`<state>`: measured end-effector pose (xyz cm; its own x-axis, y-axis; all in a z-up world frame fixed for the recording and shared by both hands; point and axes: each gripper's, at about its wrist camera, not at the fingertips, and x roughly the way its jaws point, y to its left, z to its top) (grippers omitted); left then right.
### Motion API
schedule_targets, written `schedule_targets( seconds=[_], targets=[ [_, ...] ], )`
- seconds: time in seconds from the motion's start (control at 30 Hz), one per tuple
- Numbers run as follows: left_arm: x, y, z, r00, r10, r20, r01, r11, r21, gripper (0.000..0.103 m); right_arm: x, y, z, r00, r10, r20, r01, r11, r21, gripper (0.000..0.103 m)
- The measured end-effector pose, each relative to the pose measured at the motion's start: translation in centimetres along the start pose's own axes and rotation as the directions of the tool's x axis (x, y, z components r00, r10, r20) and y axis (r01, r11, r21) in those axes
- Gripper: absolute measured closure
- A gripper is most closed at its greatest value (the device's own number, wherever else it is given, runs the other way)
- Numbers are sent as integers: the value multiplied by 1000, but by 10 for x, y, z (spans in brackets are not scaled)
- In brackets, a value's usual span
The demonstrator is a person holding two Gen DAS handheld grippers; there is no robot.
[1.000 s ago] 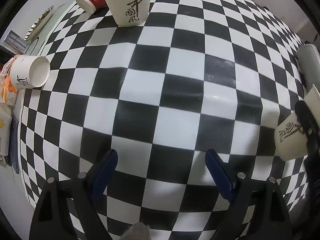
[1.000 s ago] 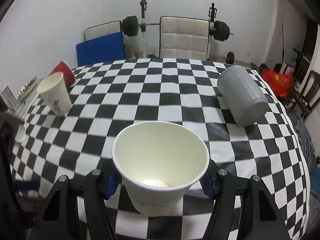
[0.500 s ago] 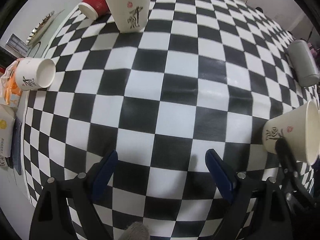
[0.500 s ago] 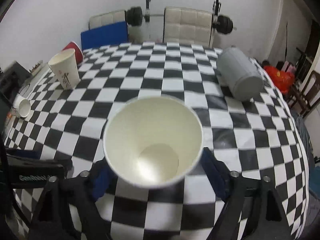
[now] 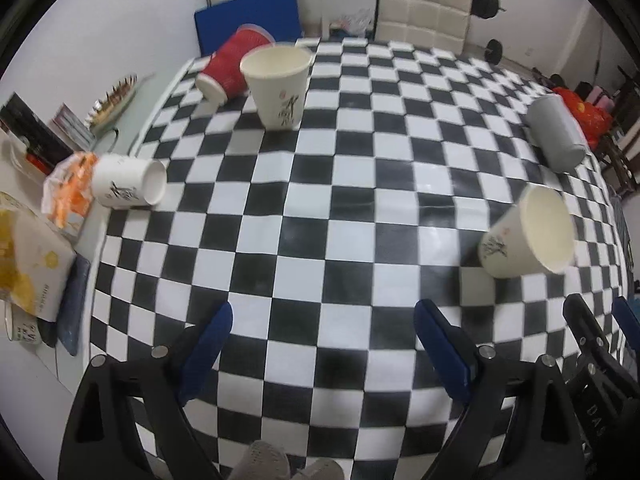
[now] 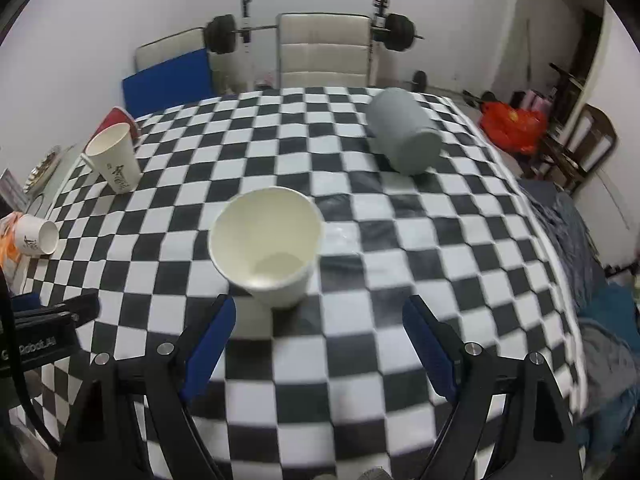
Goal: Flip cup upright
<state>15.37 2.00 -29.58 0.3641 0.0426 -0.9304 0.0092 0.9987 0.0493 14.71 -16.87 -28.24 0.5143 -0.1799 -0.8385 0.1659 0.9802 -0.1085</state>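
Note:
A white paper cup (image 6: 268,252) stands upright, mouth up, on the checkered table (image 6: 400,240), just beyond my right gripper (image 6: 316,332), which is open and empty. The same cup shows at the right of the left wrist view (image 5: 528,232). My left gripper (image 5: 322,336) is open and empty above the table. A second white cup (image 5: 278,86) stands upright at the far left. A small white cup (image 5: 128,186) lies on its side at the left edge. A red cup (image 5: 234,66) lies tipped behind the second cup. A grey cup (image 6: 404,136) lies on its side at the far right.
Snack packets (image 5: 68,192), a yellow-and-white box (image 5: 28,264) and books (image 5: 36,136) crowd the left side surface. Chairs (image 6: 324,50), a blue mat (image 6: 168,80) and a barbell (image 6: 312,32) stand behind the table. A red bag (image 6: 512,126) lies at the right.
My right gripper let go of the white cup and drew back, leaving it upright on the table. My left gripper pulled back and tilted up, showing more of the table.

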Motion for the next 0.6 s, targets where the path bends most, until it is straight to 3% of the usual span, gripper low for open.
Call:
schedule_targets(
  seconds=[0.27,0.47,0.6],
  targets=[
    [-62,-14,-12,996,-43,78,40,999,37,9,-70,-30,1,998,-64,-28,66,996,52,16],
    [-131,-24,-23,987,-55,152,49,998,42,9,-143,-50,11,999,-26,-25,27,999,44,16],
    [-191,-27,-34,972,-50,231,41,998,43,9,-196,-60,17,1000,-18,0,18,999,27,16]
  ],
)
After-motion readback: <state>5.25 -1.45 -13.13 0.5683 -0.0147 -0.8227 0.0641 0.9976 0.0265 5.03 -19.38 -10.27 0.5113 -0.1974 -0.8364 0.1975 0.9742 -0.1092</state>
